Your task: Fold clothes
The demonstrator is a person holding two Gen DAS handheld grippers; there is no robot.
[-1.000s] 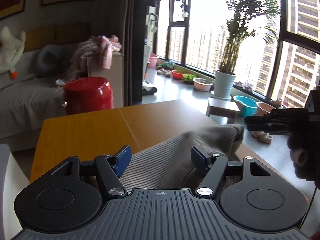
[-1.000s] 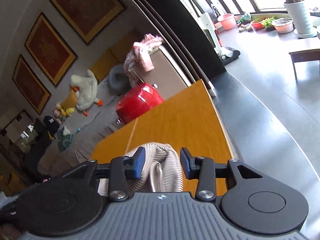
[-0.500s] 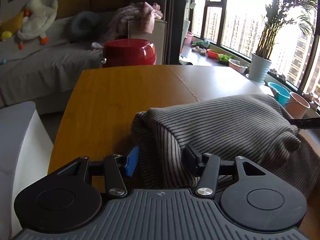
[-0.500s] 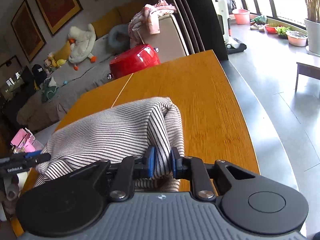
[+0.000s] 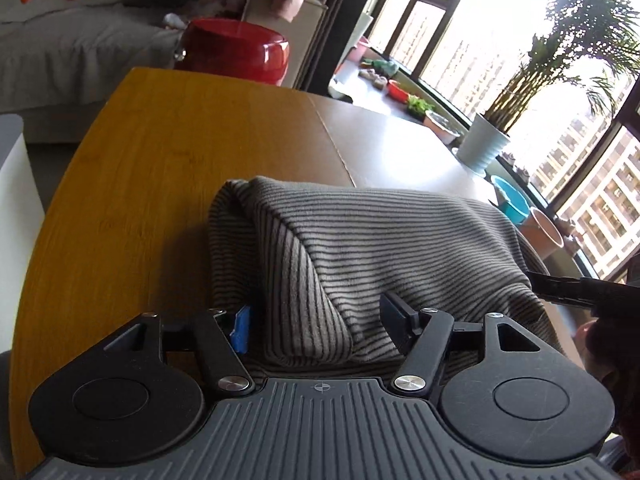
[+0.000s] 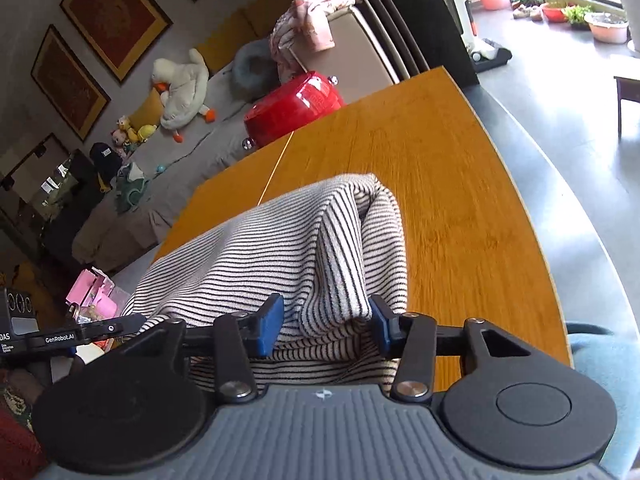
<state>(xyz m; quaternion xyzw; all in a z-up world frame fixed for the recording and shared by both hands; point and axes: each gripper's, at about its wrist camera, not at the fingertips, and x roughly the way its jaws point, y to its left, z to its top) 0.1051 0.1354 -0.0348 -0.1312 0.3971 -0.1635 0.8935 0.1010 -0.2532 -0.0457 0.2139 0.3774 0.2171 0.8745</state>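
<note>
Striped knit, grey-cream with thin dark lines, lies bunched on the wooden counter [image 5: 132, 184]: this is the sweater [image 5: 360, 248], folded over on itself into a soft hump, directly ahead of both claws and reaching back between their fingers. The left claw [image 5: 318, 318] stands with its fingers apart, having just been opening; a thick fold of the sweater sits in the gap, nearer the blue pad [image 5: 242, 326] on one side, and neither pad seems to press it. Off to that claw's right, at the sweater's far edge, the other tool's black finger pokes in level with the cloth. The right claw [image 6: 326, 322] has also just been opening and its fingers are parted; a hanging fold of the sweater [image 6: 312, 248] drops between them, its edge touching the right-hand pad while the left-hand pad stands clear of it. To that claw's left the left tool's black arm lies against the sweater's edge. Beyond the sweater, past the far end of the counter, a shiny red stool [image 6: 296, 106] stands just in front of a grey sofa [image 6: 188, 160] with a white plush duck [image 6: 180, 88] on it. Off to the left claw's right, a potted palm [image 5: 484, 146] stands by the windows.
</note>
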